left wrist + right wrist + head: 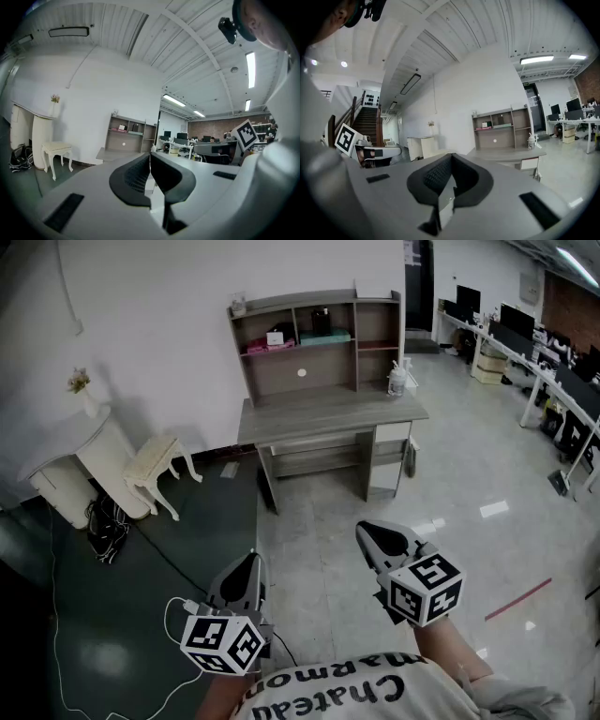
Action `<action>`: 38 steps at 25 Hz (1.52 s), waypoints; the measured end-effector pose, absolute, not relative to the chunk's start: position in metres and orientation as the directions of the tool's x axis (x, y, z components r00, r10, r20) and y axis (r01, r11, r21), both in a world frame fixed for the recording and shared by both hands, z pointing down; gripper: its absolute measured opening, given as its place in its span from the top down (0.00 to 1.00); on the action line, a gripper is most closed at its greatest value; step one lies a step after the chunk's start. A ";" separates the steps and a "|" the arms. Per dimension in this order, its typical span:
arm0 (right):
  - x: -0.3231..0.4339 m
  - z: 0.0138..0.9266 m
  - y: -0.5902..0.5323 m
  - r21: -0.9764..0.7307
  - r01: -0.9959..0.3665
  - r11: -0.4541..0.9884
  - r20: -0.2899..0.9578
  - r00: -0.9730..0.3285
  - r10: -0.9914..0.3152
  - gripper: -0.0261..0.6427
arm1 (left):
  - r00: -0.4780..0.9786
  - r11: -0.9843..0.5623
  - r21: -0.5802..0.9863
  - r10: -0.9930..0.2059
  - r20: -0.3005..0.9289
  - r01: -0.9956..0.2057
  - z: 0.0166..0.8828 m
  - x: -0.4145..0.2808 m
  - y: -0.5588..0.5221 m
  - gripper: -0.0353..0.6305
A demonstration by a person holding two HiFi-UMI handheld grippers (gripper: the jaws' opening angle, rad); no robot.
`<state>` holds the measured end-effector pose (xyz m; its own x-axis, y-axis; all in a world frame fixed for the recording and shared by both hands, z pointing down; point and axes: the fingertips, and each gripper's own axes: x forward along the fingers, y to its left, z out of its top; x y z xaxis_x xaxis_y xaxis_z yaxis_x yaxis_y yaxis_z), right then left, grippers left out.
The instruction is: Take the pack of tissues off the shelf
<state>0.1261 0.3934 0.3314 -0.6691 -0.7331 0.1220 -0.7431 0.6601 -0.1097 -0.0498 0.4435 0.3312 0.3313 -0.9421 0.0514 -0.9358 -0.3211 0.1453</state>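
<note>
Holds both the left gripper (250, 561) and right gripper (367, 532) closed on nothing, side by side. Faces a desk hutch (281, 377) well ahead of both; pack of tissues somewhere on its shelves, not distinguishable.

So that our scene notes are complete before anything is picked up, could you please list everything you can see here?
Desk: one, grey wood, against the white wall.
Shelf unit: one, grey wood, on the desk.
Pink pack: one, shelf unit's left compartment.
Teal pack: one, shelf unit's middle compartment.
Bottle: one, pale, desk's right end.
Stool: one, cream, left of the desk.
Cabinet: one, white, rounded, far left.
Bag: one, black, on the floor by the cabinet.
Left tool: one, grey, jaws together, empty, far from the desk.
Right tool: one, grey, jaws together, empty, far from the desk.
</note>
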 end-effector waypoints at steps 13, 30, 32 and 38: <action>0.109 0.337 0.387 -0.121 -0.751 0.649 0.143 -0.660 -0.738 0.95 | 0.327 -0.316 0.168 -0.944 0.046 -0.934 0.335 -0.073 0.438 0.92; 0.051 0.352 0.355 -0.144 -0.773 0.618 0.142 -0.634 -0.760 0.95 | 0.432 -0.418 0.174 -0.901 0.045 -0.891 0.342 -0.120 0.392 0.92; 0.047 0.353 0.351 -0.126 -0.774 0.621 0.156 -0.634 -0.758 0.95 | 0.432 -0.417 0.187 -0.901 0.044 -0.889 0.344 -0.123 0.385 0.92; 0.041 0.363 0.323 -0.119 -0.762 0.636 0.180 -0.647 -0.741 0.95 | 0.430 -0.413 0.206 -0.902 0.046 -0.887 0.353 -0.125 0.358 0.92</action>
